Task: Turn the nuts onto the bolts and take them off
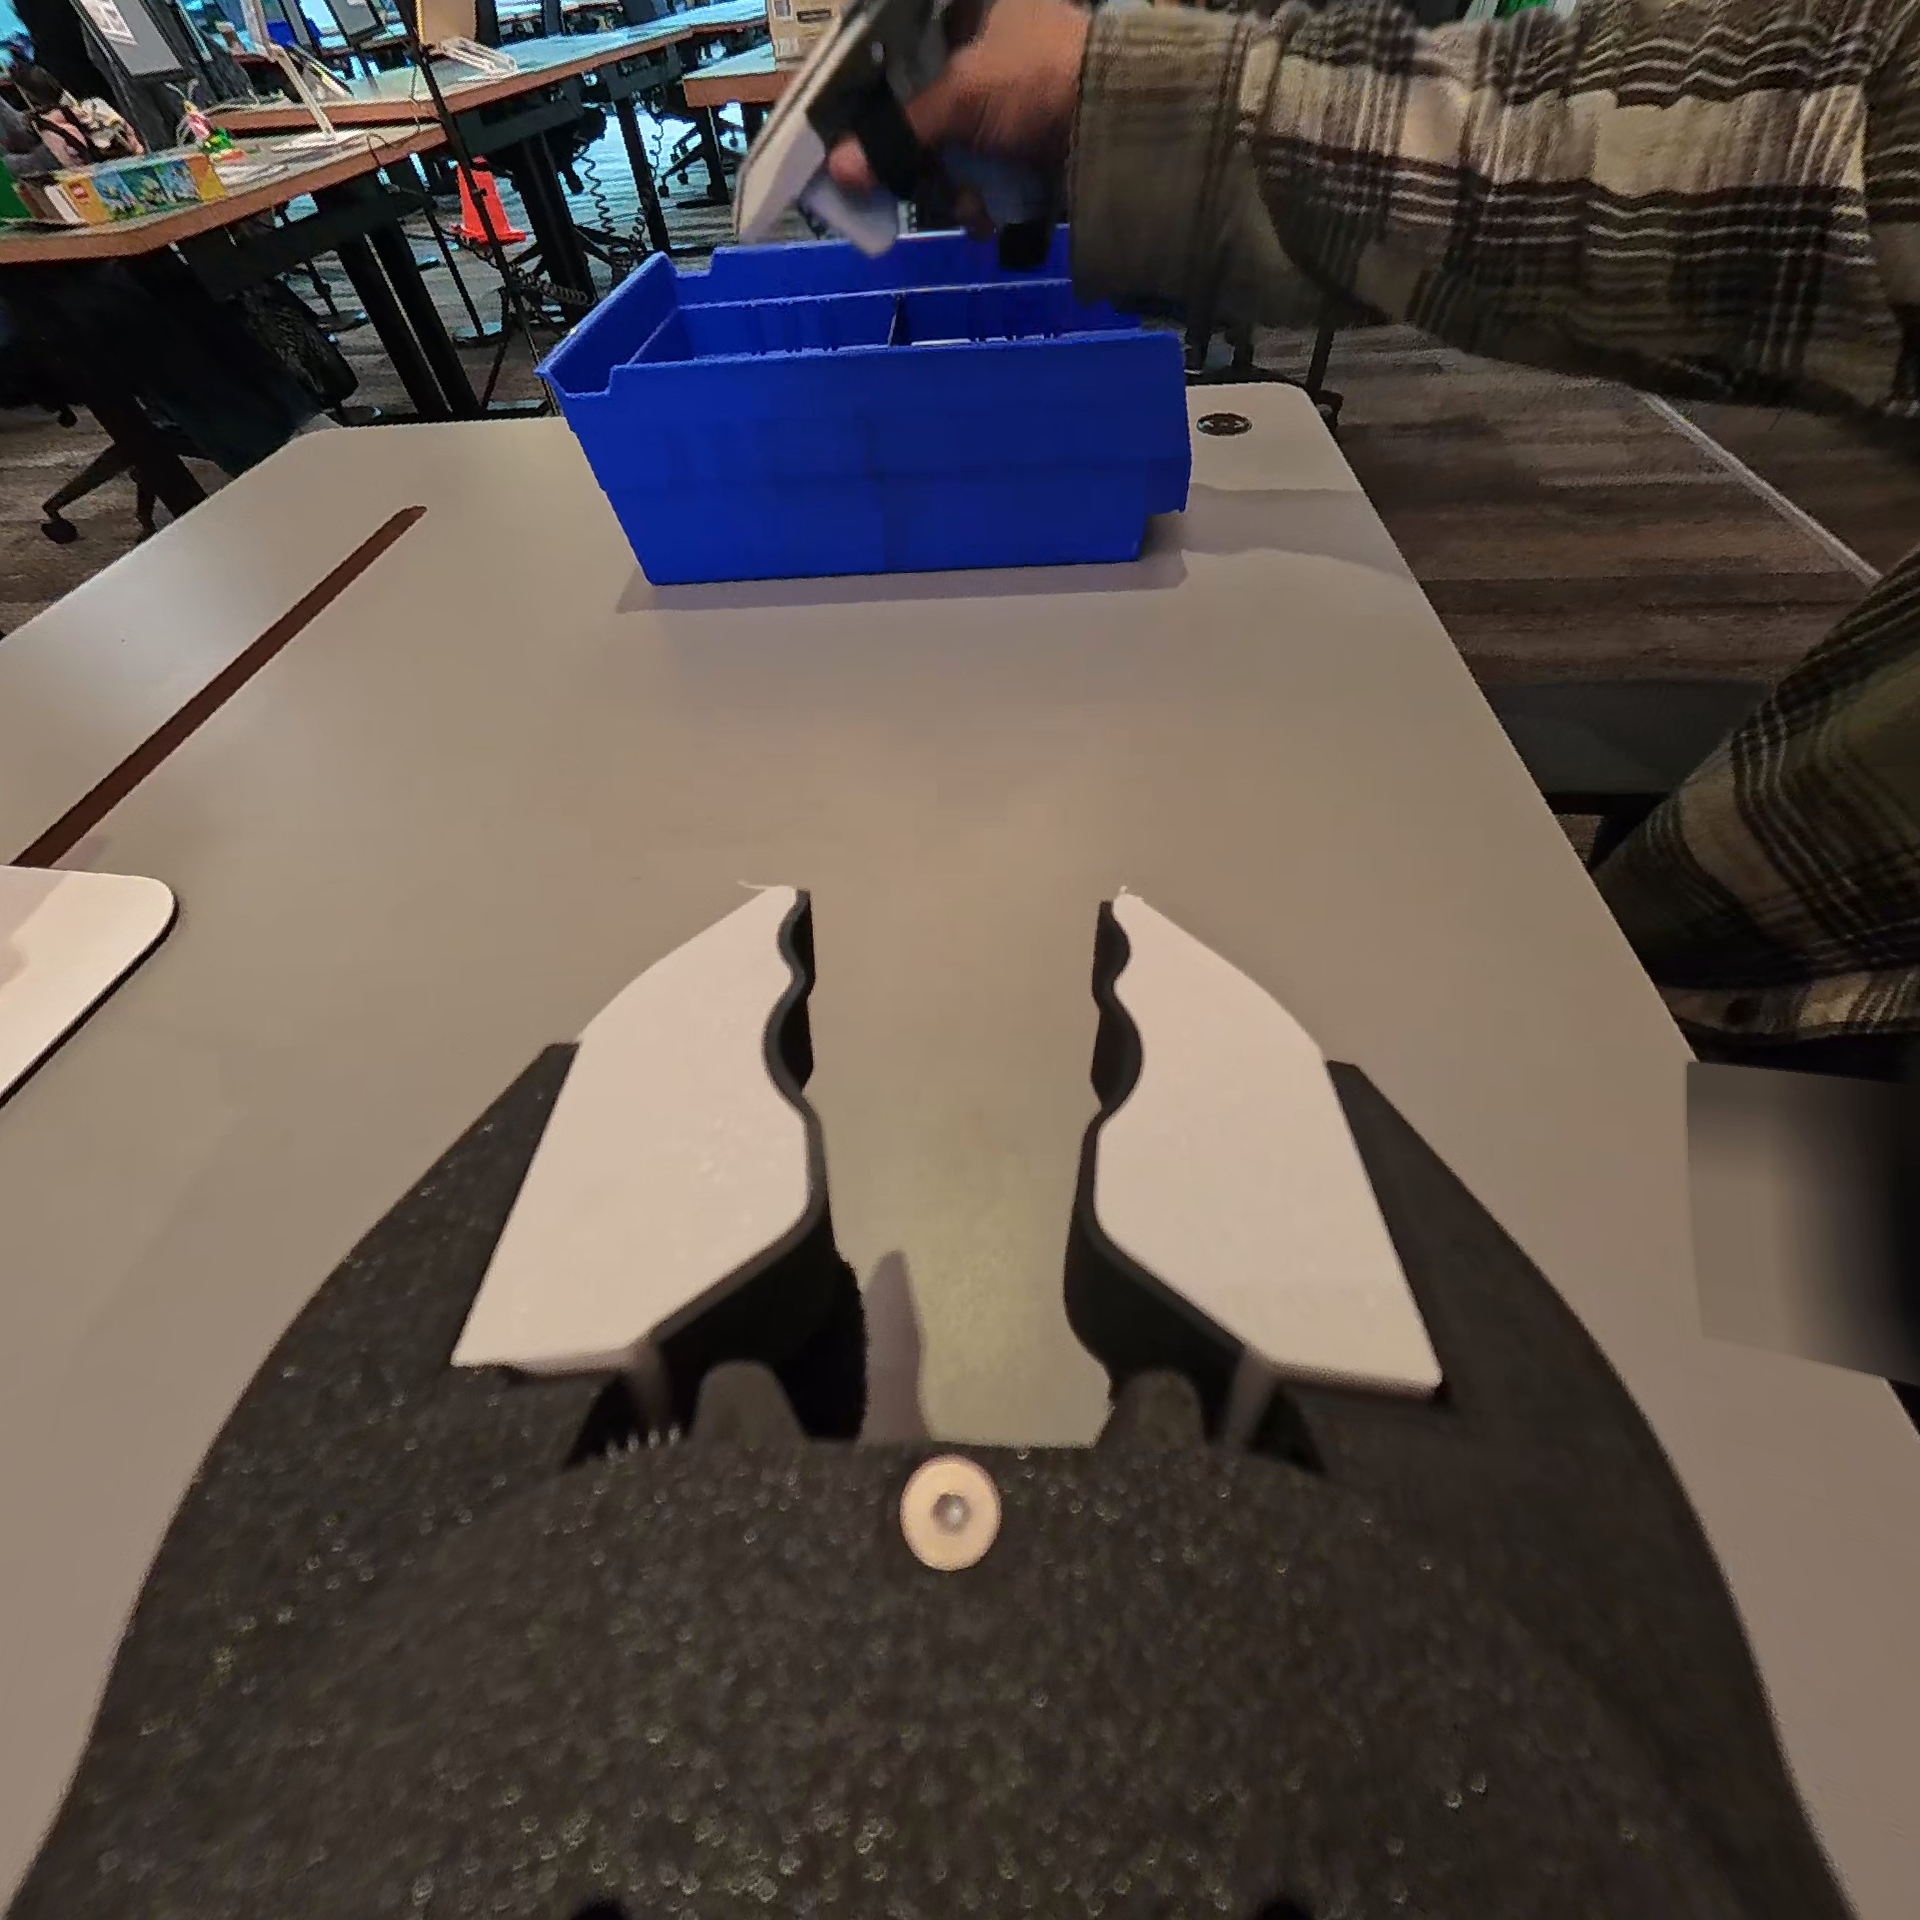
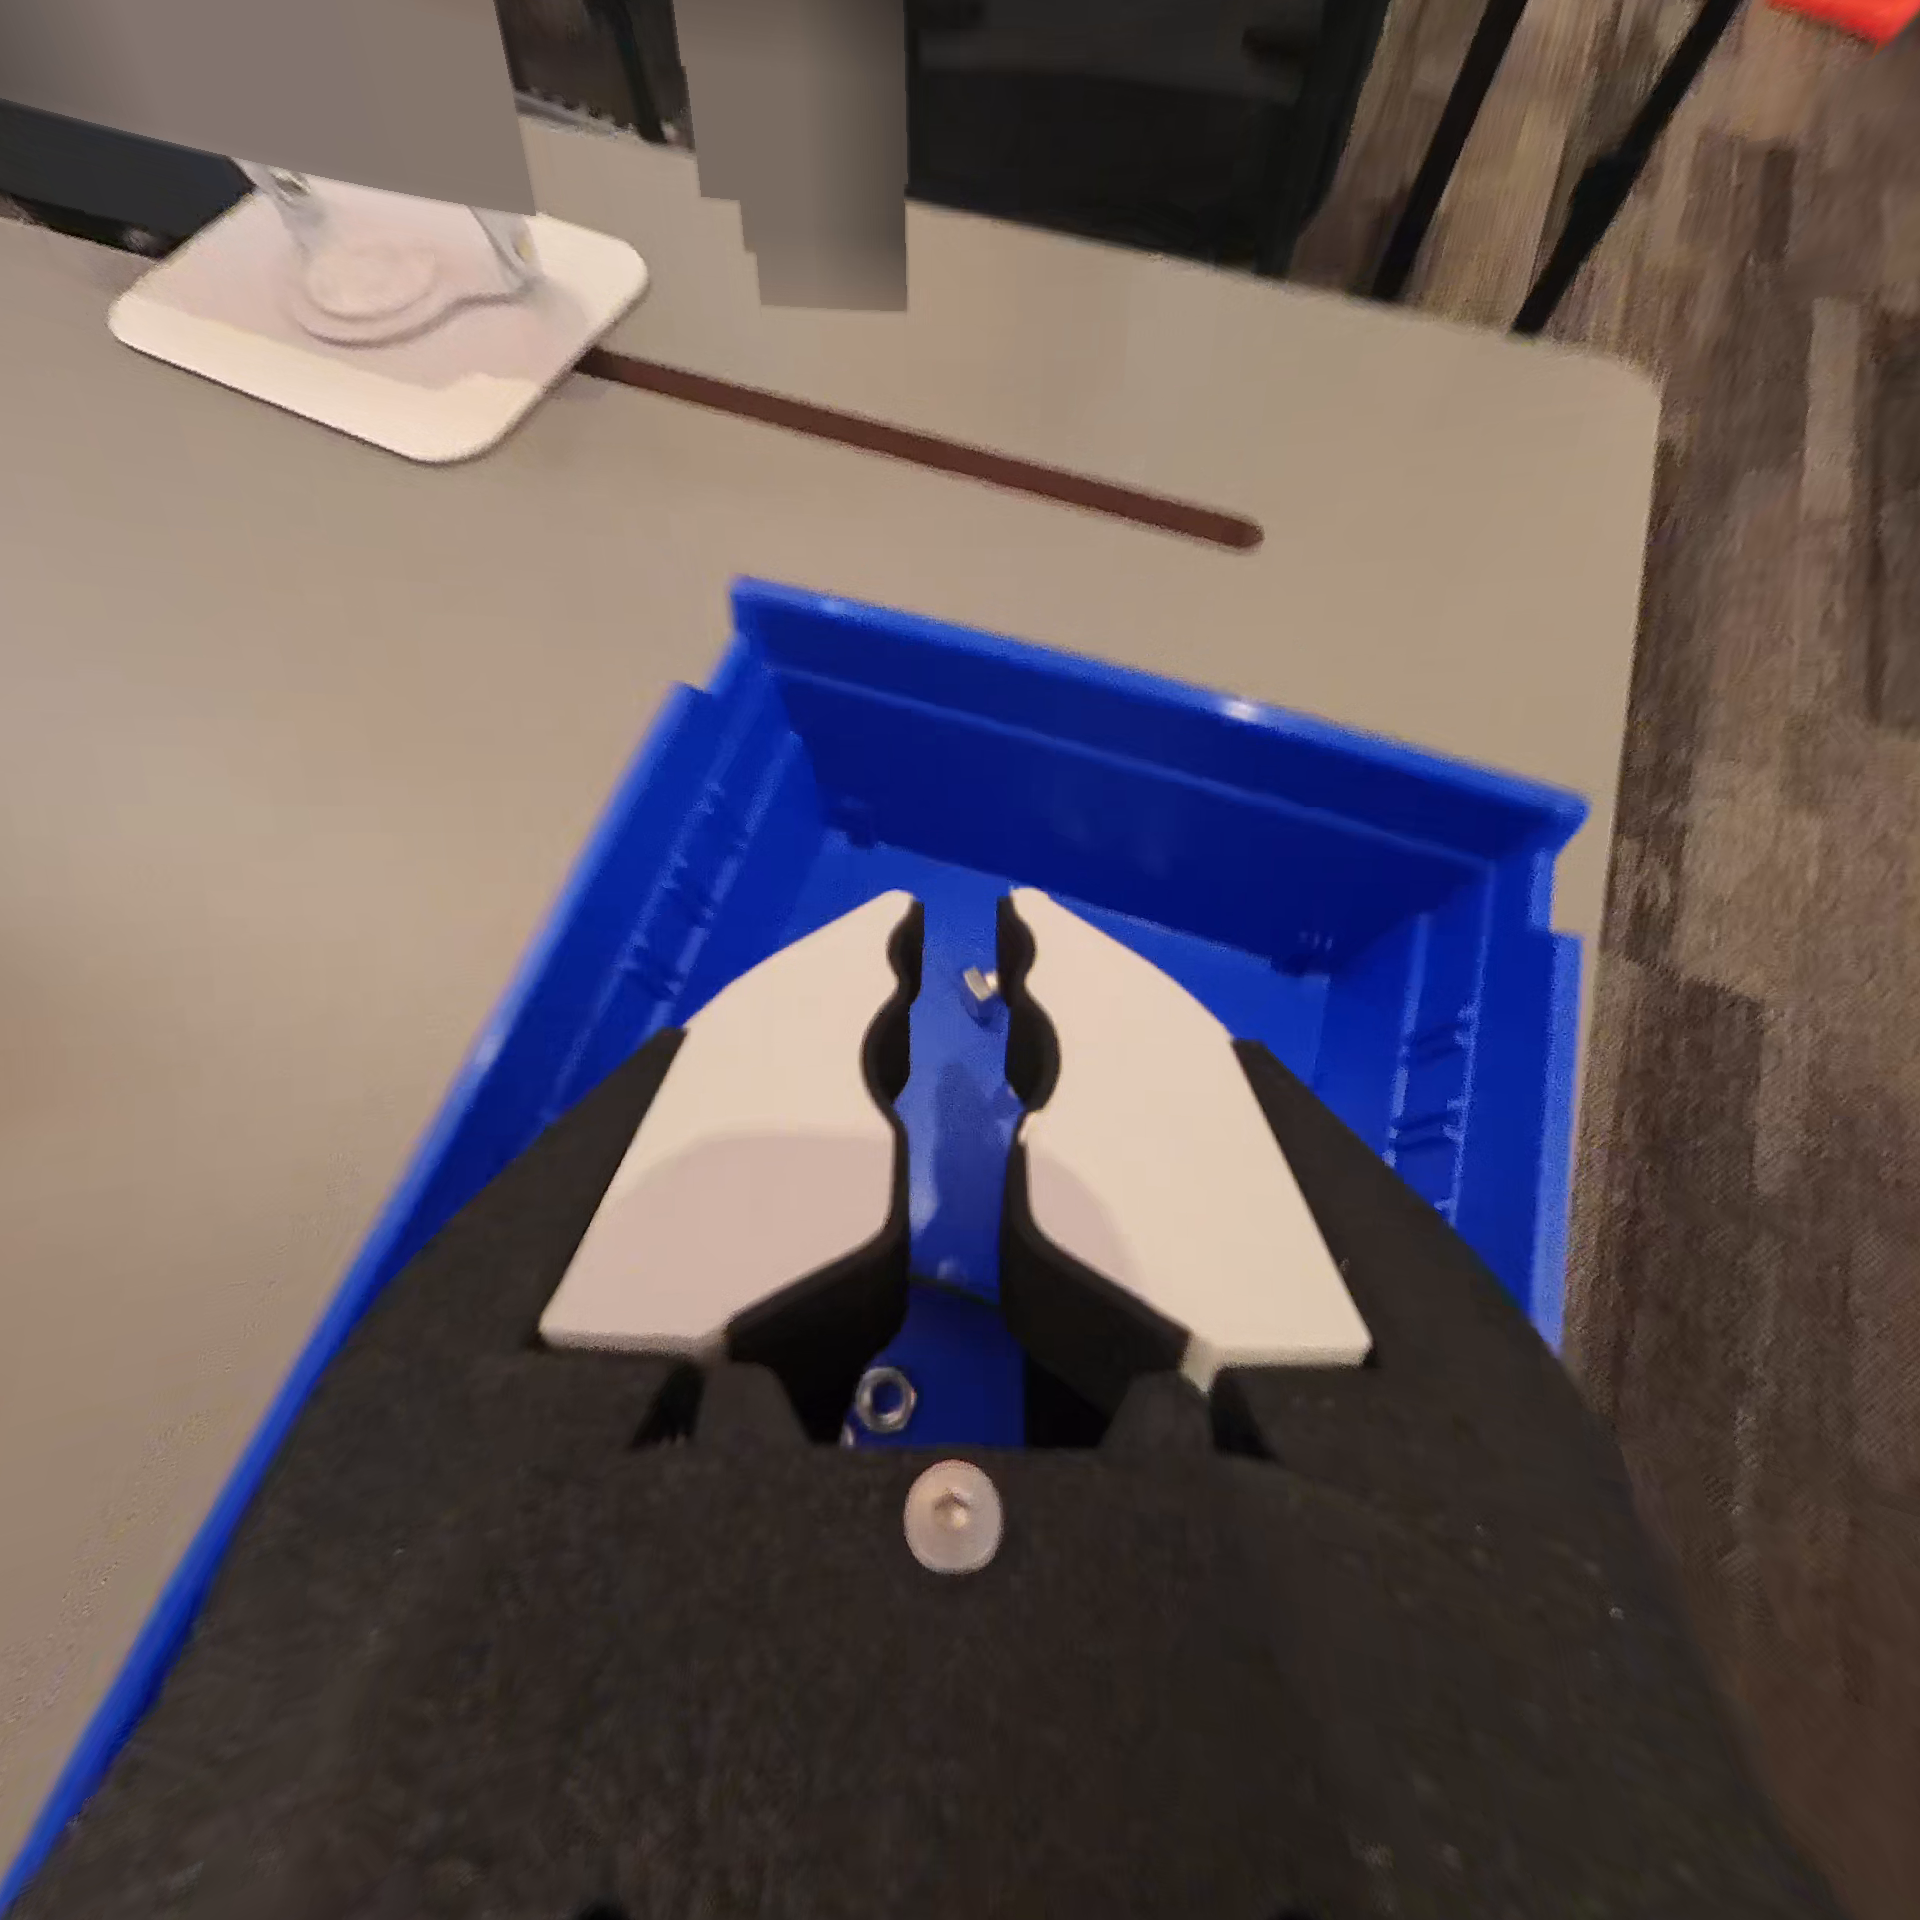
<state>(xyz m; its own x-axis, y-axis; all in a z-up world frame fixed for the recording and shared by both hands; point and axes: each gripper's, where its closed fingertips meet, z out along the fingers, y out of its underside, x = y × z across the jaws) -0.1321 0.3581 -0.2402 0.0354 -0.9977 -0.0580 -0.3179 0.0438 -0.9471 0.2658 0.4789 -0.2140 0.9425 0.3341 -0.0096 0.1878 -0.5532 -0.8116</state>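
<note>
One blue bin (image 1: 883,457) on the surface (image 1: 727,748). Two grippers. Two small metal pieces visible inside the bin: one hex nut (image 2: 886,1403), one unidentified piece (image 2: 978,988).

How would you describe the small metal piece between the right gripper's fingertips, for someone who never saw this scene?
Find the blue bin on the grey table. On its floor, near the far wall, lies a small silver piece. The hex nut lies much nearer the camera.

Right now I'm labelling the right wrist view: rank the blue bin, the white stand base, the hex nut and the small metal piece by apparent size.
1. blue bin
2. white stand base
3. hex nut and small metal piece: both tiny, blurred, too alike to rank.
</note>
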